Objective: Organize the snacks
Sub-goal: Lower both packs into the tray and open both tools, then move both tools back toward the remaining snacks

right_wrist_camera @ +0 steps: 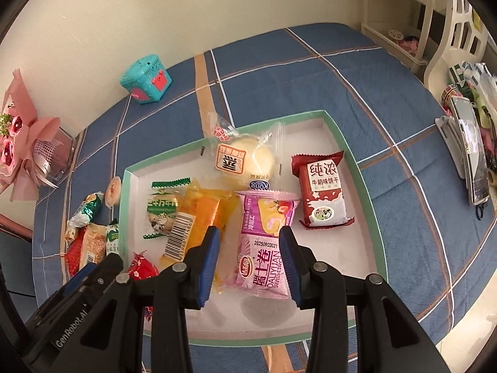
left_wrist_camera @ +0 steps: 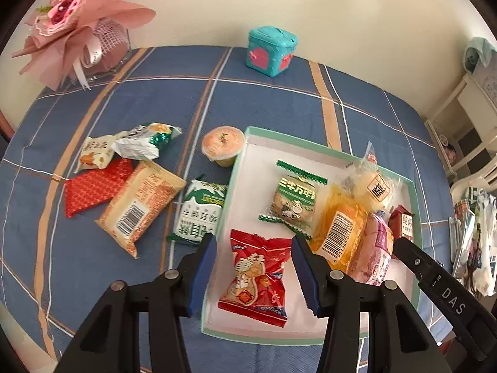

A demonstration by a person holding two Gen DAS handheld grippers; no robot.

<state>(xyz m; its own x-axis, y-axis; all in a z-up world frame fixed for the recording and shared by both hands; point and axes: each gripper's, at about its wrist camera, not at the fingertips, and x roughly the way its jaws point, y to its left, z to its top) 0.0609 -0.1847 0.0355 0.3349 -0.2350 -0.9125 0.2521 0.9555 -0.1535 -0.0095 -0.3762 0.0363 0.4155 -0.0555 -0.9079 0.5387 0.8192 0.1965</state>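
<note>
Left gripper (left_wrist_camera: 253, 275) hangs empty, jaws apart over the red packet (left_wrist_camera: 256, 278) already in the tray (left_wrist_camera: 414, 200). Right gripper (right_wrist_camera: 251, 262) likewise, above the pink roll (right_wrist_camera: 264, 242). Loose snacks (left_wrist_camera: 139, 199) lie left of the left gripper: approach those next, pinch across the wrapper's middle.

A matt, finely woven blue plaid cloth (left_wrist_camera: 264, 102) covers the table. The shallow green-rimmed tray (right_wrist_camera: 348, 143) looks like matt white cardboard. The crinkled red snack packet (left_wrist_camera: 257, 276) and pink swiss-roll wrapper (right_wrist_camera: 264, 242) are glossy plastic film.
</note>
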